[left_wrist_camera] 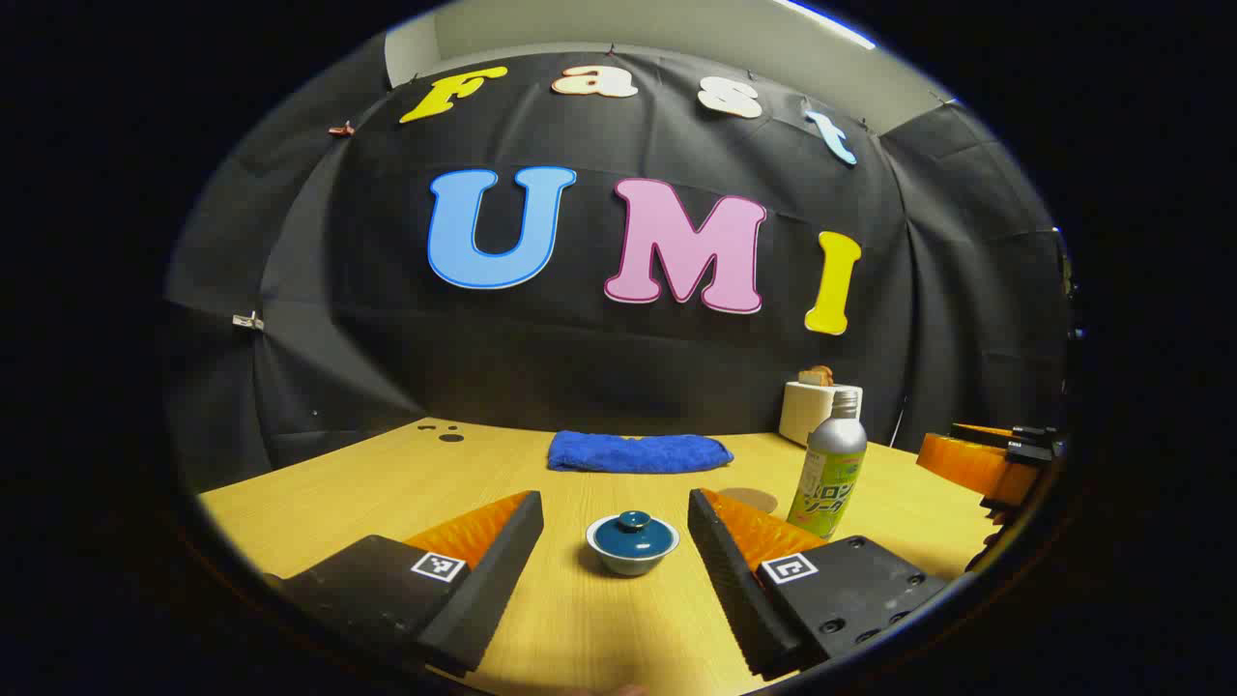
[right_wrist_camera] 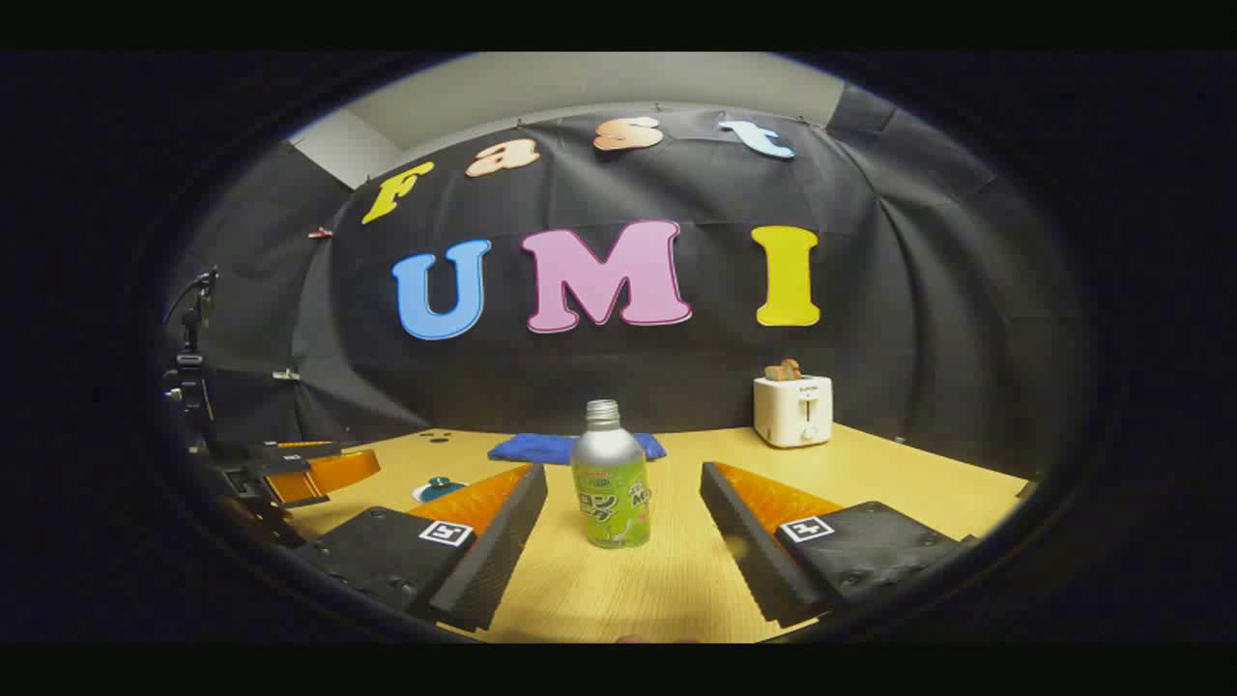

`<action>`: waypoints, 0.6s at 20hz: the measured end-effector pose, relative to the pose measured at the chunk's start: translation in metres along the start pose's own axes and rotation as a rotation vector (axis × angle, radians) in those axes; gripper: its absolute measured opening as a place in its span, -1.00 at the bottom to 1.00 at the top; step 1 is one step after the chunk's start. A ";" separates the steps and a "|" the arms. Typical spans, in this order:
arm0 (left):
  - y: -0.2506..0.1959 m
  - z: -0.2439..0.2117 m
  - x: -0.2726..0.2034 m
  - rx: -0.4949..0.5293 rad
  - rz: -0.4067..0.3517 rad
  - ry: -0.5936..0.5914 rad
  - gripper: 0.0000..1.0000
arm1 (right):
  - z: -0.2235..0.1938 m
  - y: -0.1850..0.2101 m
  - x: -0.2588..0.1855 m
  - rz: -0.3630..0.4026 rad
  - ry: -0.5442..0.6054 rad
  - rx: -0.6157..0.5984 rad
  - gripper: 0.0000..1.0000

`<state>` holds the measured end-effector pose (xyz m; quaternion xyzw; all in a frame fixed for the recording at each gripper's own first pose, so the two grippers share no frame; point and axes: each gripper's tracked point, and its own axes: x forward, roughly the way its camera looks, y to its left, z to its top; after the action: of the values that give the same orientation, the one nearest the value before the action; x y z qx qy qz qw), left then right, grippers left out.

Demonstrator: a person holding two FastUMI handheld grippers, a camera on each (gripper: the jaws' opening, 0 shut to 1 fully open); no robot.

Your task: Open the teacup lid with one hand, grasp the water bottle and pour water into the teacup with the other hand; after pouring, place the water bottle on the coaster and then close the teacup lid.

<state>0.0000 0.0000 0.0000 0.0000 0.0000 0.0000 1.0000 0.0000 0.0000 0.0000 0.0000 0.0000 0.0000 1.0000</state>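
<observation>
a folded blue towel [left_wrist_camera: 638, 451] lies near a white toaster [right_wrist_camera: 792, 410] on the wooden table [left_wrist_camera: 387, 493].

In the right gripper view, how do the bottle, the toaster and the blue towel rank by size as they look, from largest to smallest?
1. Bottle, though it stands nearest the camera, which enlarges it.
2. Toaster and blue towel look about alike in area; I would not rank them.
</observation>
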 end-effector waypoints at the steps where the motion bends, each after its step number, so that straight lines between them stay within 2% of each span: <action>1: 0.000 -0.004 0.000 0.017 0.003 0.011 0.91 | -0.002 0.001 0.001 -0.001 0.006 -0.012 0.99; 6: -0.004 -0.011 0.003 0.049 -0.003 0.038 0.91 | -0.008 0.014 0.010 0.036 0.022 -0.022 0.98; 12: 0.000 -0.002 0.007 0.071 0.007 0.019 0.91 | -0.006 0.013 0.022 0.040 0.022 -0.033 0.98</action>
<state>0.0073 -0.0005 -0.0018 0.0352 0.0097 0.0036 0.9993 0.0223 0.0128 -0.0060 -0.0165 0.0108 0.0198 0.9996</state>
